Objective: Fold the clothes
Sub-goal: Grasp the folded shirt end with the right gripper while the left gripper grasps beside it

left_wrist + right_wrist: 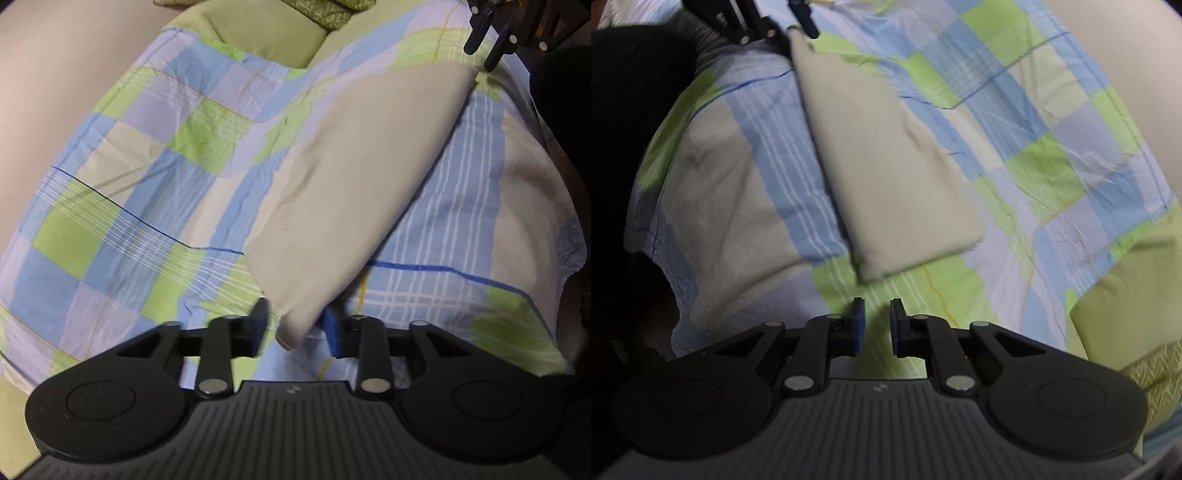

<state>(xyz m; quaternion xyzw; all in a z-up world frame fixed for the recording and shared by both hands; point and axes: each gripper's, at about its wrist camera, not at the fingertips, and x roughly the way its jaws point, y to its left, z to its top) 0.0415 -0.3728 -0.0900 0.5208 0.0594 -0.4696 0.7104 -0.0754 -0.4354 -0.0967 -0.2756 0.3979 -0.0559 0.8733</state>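
Note:
A folded beige garment (354, 184) lies as a long flat rectangle on the checked bedspread (147, 177). My left gripper (297, 325) is open with the garment's near corner between its blue pads, which stand apart from the cloth. In the right wrist view the same garment (886, 173) lies ahead. My right gripper (877, 325) is open and empty, just short of the garment's near corner. Each gripper shows at the garment's far end in the other view: the right gripper (487, 48), the left gripper (798, 18).
The bedspread (1052, 155) is checked blue, green, lilac and cream. A green pillow (266, 37) lies at the head end; it also shows in the right wrist view (1126, 280). A pale wall (55, 81) runs along the bed's far side. A dark area (628, 129) is the person's side.

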